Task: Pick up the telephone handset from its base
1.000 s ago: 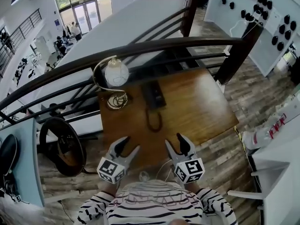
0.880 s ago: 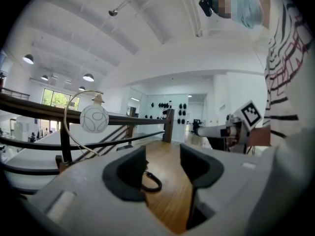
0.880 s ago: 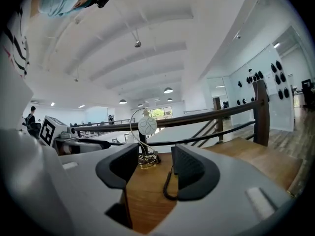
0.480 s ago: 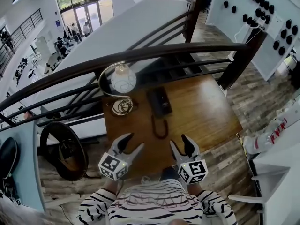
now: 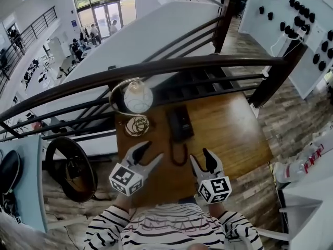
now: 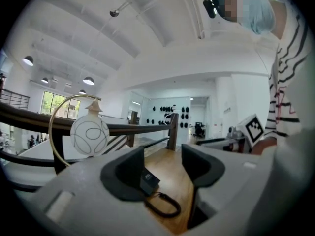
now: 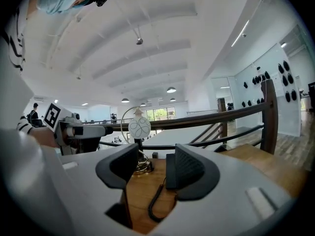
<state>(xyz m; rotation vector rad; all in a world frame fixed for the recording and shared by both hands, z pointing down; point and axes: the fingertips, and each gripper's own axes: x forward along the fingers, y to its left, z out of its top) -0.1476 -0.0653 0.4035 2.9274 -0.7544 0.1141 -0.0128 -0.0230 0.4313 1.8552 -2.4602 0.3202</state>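
Note:
A black telephone [image 5: 179,123] lies on the wooden table [image 5: 229,124] with its handset resting on the base. Its coiled cord [image 5: 178,154] loops toward the table's near edge. My left gripper [image 5: 150,153] hovers over the near edge, left of the cord, open and empty. My right gripper [image 5: 201,159] hovers to the cord's right, also open and empty. In the left gripper view the telephone [image 6: 149,181] and cord [image 6: 165,208] show between and beyond the jaws. In the right gripper view the telephone [image 7: 171,170] and cord [image 7: 156,203] lie ahead.
A globe lamp [image 5: 136,98] in a brass arc stands on the table's far left corner, close to the telephone. A dark railing [image 5: 156,66] runs behind the table above a drop. A round black object [image 5: 70,165] sits at the left and a white counter [image 5: 312,191] at the right.
Both grippers have moved forward, from short of the table's near edge to either side of the cord loop. The left jaws stand a little wider.

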